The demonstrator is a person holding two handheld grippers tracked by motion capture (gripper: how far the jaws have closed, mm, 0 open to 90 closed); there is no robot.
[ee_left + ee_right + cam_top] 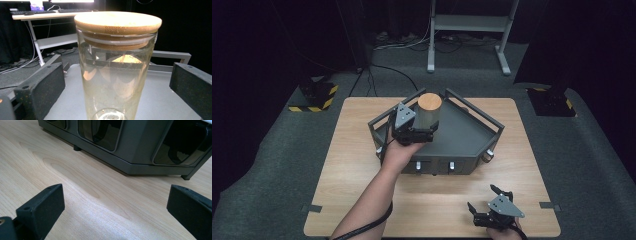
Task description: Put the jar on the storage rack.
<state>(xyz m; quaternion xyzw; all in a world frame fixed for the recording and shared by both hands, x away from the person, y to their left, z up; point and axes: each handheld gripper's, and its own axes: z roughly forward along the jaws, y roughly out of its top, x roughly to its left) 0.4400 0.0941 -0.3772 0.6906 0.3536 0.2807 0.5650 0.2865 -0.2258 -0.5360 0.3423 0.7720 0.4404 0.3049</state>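
Note:
A clear glass jar (430,116) with a round bamboo lid (430,102) stands upright at the back left of a grey railed tray (464,136). My left gripper (426,131) is open with one jaw on each side of the jar. In the left gripper view the jar (115,82) is between the jaws, its lid (117,21) is above them, and there is a gap on both sides, so the left gripper (117,75) is not touching the glass. My right gripper (484,198) is open just above the table's front right with nothing in it. In the right gripper view the right gripper (117,195) faces the tray's front wall (140,147).
The tray sits mid-table on a light wooden tabletop (347,165), with low rails (476,113) around its rim and small knobs on its front. Dark carpet surrounds the table. A white desk frame (467,22) and cables lie beyond the far edge.

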